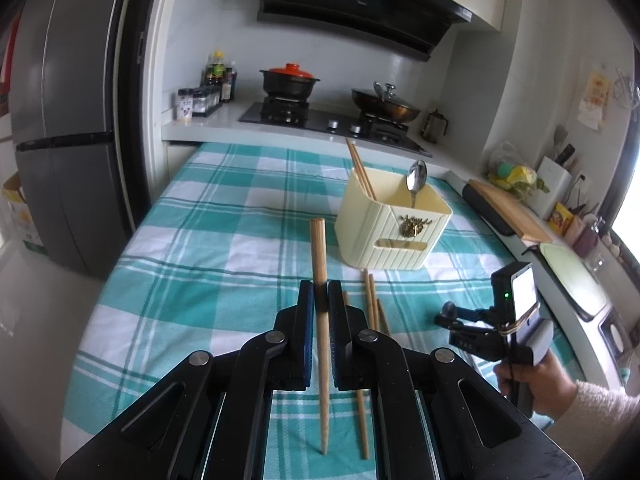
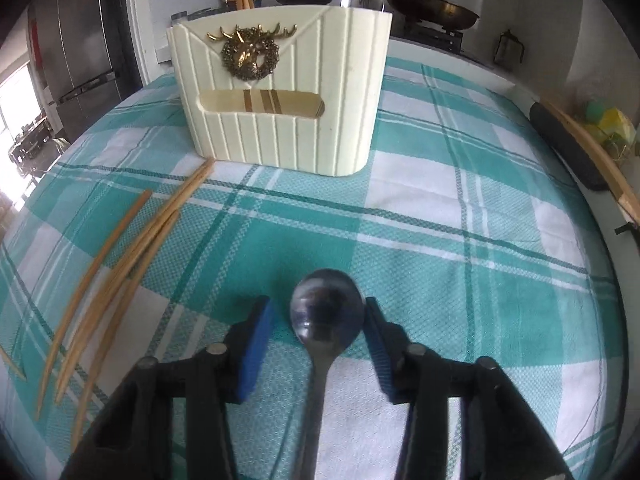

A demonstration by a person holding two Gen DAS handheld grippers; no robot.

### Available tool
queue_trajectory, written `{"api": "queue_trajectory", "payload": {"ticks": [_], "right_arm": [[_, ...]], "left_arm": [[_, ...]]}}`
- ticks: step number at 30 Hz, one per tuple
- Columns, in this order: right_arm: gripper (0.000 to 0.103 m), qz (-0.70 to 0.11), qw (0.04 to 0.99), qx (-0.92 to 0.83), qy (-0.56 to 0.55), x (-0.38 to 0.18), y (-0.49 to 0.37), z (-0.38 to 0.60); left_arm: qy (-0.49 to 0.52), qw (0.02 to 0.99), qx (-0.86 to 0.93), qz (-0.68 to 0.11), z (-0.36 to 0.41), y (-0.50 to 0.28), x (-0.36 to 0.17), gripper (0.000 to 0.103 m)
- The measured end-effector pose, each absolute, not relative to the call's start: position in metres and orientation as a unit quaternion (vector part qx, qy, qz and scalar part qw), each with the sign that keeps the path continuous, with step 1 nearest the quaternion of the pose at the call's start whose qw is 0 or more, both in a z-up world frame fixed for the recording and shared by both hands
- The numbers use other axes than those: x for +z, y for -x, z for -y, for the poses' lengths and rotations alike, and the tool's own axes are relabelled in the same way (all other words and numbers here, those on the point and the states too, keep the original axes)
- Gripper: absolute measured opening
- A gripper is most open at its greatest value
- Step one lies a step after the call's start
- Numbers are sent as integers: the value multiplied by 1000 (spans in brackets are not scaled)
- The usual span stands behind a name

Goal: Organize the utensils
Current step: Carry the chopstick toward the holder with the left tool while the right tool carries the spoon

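My left gripper (image 1: 319, 298) is shut on a wooden chopstick (image 1: 320, 264) and holds it above the checked cloth, thick end pointing toward a cream utensil holder (image 1: 390, 226). The holder has chopsticks (image 1: 360, 168) and a spoon (image 1: 416, 178) standing in it. Several loose chopsticks (image 1: 372, 304) lie on the cloth in front of it. My right gripper (image 2: 318, 316) is open with its blue pads on either side of a metal spoon (image 2: 327, 308) lying on the cloth. The holder (image 2: 280, 92) with its gold deer emblem stands straight ahead, loose chopsticks (image 2: 120, 264) to the left.
The table wears a teal and white checked cloth (image 1: 192, 248). A grey fridge (image 1: 68, 120) stands left. Behind is a stove with a black pot (image 1: 289, 80) and a wok (image 1: 384, 106). A cutting board (image 1: 508, 208) and counter clutter lie right.
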State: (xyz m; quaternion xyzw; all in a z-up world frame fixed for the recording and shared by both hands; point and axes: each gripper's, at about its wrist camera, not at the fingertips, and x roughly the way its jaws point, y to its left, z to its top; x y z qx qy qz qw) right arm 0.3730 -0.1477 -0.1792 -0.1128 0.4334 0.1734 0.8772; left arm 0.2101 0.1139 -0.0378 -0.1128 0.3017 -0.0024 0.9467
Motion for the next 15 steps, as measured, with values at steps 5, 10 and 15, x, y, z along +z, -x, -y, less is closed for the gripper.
{"api": "queue_trajectory", "payload": {"ticks": [5, 10, 15], "right_arm": [[36, -378, 900, 203, 79, -151, -342, 167], [36, -320, 918, 225, 72, -110, -301, 178], [36, -271, 932, 231, 64, -83, -267, 188]], "left_arm": [[111, 949, -7, -296, -112, -205, -36, 5], [108, 950, -12, -292, -107, -200, -32, 5], [103, 952, -16, -287, -99, -194, -28, 5]]}}
